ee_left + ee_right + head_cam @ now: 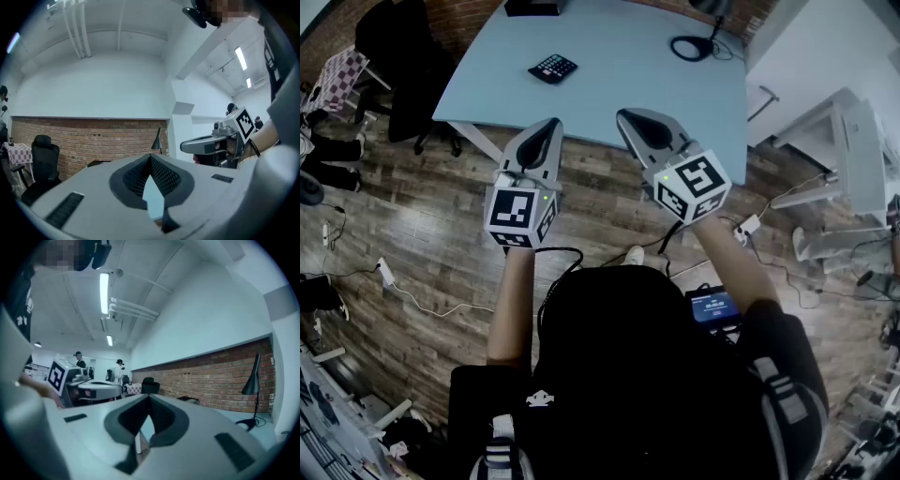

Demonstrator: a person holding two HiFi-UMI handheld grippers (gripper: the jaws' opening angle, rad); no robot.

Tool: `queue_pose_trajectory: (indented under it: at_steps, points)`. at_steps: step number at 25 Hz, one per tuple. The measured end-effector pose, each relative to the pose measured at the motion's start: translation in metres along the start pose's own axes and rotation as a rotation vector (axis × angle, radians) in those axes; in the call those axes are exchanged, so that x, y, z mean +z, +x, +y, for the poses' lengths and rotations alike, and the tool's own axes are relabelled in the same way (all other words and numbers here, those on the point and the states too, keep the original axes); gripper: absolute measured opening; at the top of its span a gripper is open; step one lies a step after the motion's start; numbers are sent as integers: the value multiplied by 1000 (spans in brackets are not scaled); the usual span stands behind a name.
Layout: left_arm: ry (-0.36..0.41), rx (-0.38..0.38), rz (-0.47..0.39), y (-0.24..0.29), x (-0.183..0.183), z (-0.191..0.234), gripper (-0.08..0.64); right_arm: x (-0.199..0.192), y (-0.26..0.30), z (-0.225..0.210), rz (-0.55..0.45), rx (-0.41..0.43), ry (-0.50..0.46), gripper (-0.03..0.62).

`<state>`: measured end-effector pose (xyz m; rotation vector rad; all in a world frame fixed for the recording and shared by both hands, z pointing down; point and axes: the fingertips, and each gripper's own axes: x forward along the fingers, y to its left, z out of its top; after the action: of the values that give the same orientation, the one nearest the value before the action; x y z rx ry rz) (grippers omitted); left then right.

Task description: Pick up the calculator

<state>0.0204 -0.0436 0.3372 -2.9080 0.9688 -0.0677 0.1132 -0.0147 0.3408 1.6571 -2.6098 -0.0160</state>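
Head view: a wooden plank floor (441, 234) is seen under everything, and on it a large light-blue table (619, 94) is set, filling the upper middle of the picture. A black office chair (398, 56) is placed at the table's left side, and a white desk (853, 141) is seen apart from it on the right.

Two grippers are held side by side, level, in front of the table's near edge, with their tips just reaching that edge in the picture. The left gripper (551, 125) is seen in its own view with its jaws brought together at the tips; only a slim gap is left below, and nothing is held in it. The right gripper (625, 116) is likewise fully closed, its jaws meeting at the tips and empty. A marker cube is carried at the back of each.

A desk lamp (692, 47) with a ring-shaped black base is stood near the table's far right corner, its cable trailing beside it. A brick wall (220, 380) is shown behind the table in both gripper views.

The calculator (552, 67) is laid flat on the left part of the tabletop, slightly askew, beyond the left gripper and well apart from both grippers, touched by neither.
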Motion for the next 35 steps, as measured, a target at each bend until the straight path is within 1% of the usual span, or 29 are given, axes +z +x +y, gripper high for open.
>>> queue_pose_trajectory:
  at_steps: [11,17,25,35]
  points:
    - [-6,16,6,9,1,-6,8,-1,-2,-10,0,25,15,5]
    - [-7,29,5,18,2,-18,8,-2,-9,-21,1,40,9,5]
    - [-10,71,4,27,1,-34,8,-4,-19,-33,-5,85,3,5]
    - [-1,119,32,35,-4,-56,8,-10,-29,-44,-18,145,19,5]
